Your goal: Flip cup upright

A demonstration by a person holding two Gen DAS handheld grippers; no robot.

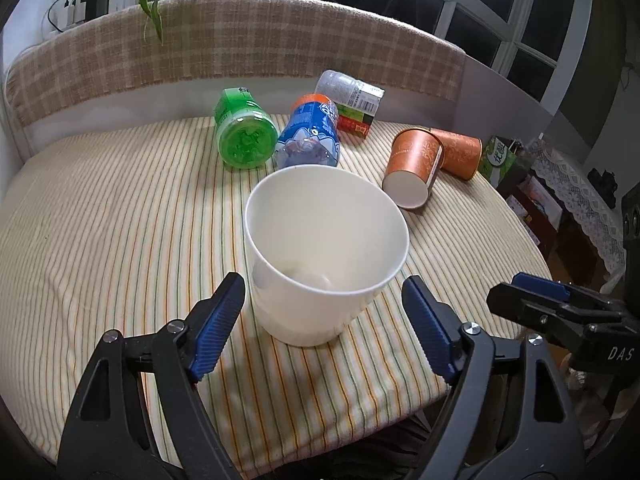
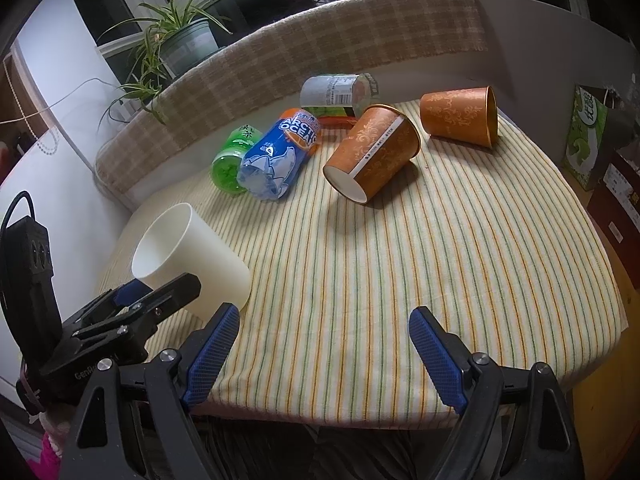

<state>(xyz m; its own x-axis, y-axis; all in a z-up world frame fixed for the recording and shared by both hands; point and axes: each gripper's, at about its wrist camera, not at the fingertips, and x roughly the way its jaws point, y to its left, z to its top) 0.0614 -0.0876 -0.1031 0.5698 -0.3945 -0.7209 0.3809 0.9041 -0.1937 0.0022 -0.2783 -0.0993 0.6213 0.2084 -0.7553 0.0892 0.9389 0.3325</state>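
A white cup [image 1: 326, 252] stands mouth-up on the striped tabletop [image 1: 120, 220] directly ahead of the left tool [image 1: 324, 328], whose blue-padded fingers [image 1: 218, 328] are spread wide to either side of the cup's lower wall, neither pad touching it. The left tool is held low and pitched downward, so its camera looks into the cup's open mouth. From the right wrist view the same cup [image 2: 192, 256] appears leaning, far to the left of the right tool [image 2: 324, 356], with the left tool [image 2: 132, 304] seen side-on reaching in beside it. The right tool hangs over the near edge of the tabletop [image 2: 440, 260], fingers [image 2: 212, 356] parted wide around bare cloth, gripping nothing. In the left wrist view, the right tool [image 1: 556, 304] juts in from the right, level with the left tool's tips. Farther ahead of both tools, two orange patterned cups [image 2: 372, 152] [image 2: 460, 116] lie on their sides, the nearer showing its white base. Beyond the white cup lie a green bottle [image 1: 242, 136], a blue-labelled bottle [image 1: 310, 136] and a clear bottle [image 1: 348, 100], all on their sides near a checked cushion [image 1: 240, 44]. A potted plant [image 2: 180, 36] sits behind.
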